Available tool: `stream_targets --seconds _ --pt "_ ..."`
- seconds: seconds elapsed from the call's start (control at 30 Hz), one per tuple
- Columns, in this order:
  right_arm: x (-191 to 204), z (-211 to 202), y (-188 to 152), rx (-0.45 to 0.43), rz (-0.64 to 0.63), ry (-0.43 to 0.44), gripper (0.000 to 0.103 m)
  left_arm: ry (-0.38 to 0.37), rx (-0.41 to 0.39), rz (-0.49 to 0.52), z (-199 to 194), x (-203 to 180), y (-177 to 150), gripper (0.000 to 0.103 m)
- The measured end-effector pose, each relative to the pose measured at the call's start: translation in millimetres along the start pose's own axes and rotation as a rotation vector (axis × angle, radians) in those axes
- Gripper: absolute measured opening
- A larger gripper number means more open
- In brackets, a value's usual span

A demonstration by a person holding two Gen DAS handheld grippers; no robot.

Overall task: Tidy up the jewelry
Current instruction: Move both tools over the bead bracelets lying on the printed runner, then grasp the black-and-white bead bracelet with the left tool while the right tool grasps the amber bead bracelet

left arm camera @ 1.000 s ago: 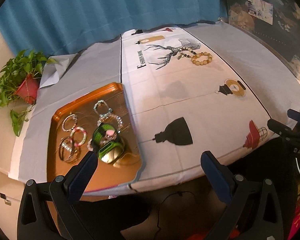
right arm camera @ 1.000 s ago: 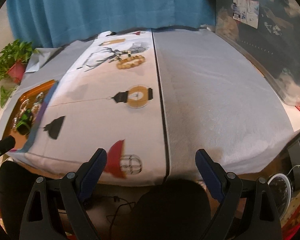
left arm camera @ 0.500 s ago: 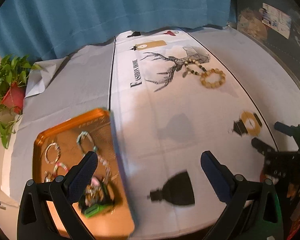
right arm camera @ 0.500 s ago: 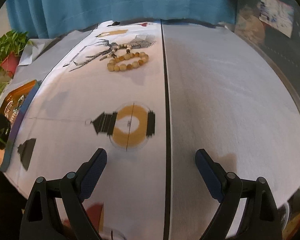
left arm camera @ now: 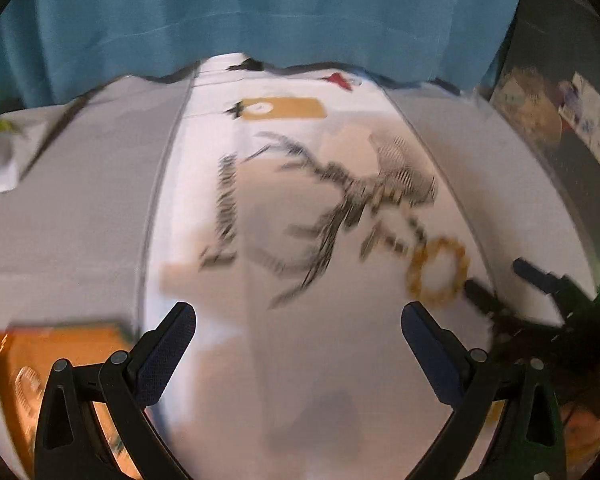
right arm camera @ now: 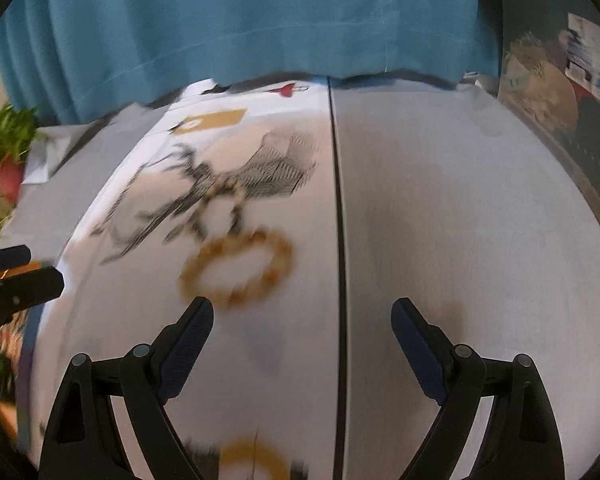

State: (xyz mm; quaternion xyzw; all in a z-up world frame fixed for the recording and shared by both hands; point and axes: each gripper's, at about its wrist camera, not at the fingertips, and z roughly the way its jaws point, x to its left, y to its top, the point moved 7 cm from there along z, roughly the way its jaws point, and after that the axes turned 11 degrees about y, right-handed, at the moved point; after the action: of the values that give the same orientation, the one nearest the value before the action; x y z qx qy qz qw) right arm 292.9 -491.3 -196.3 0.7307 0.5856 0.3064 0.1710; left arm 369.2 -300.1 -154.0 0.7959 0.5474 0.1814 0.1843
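Just ahead of the right gripper [right arm camera: 302,312], off its left fingertip, lies the amber bead bracelet [right arm camera: 236,270] on the printed tablecloth [right arm camera: 440,220], blurred but apart from the fingers. Both claws stand spread wide with nothing between their fingers. The left gripper [left arm camera: 298,318] hovers over bare cloth, the bracelet ahead to its right. Only the left wrist view shows the orange tray [left arm camera: 60,340] at its lower left; only the right wrist view shows the potted plant [right arm camera: 6,148].

Home room, teal curtain [right arm camera: 236,28], printed tablecloth [left arm camera: 300,340], potted plant [right arm camera: 8,148] beside table
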Motion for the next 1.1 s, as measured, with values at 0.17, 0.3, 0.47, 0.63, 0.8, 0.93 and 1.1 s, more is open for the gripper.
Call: stream_targets --seconds 0.17,0.3,0.47,0.63,0.8,0.93,1.1 --pt "-15 33 14 0.037 -0.061 -0.089 0.093 -0.032 0.045 0.043 42 -29 35 0.102" --pt "-33 29 14 0.026 -0.068 -0.115 0.094 -0.054 0.136 0.098 81 -49 47 0.102" --pt "-40 29 13 0.031 -0.041 -0.092 0.095 0.009 0.114 0.209 91 -66 54 0.098" --pt "-33 34 19 0.032 -0.07 -0.058 0.081 -0.053 0.097 0.334 77 -92 60 0.025" --pt "-7 31 20 0.014 -0.196 -0.002 0.013 -0.088 0.117 0.341 57 -93 49 0.0" --pt "-21 8 9 0.014 -0.092 -0.026 0.013 -0.122 0.09 0.286 25 -70 32 0.0" --pt "-17 -35 -18 0.01 -0.064 -0.08 0.013 -0.115 0.061 0.275 -8 -52 -3 0.0"
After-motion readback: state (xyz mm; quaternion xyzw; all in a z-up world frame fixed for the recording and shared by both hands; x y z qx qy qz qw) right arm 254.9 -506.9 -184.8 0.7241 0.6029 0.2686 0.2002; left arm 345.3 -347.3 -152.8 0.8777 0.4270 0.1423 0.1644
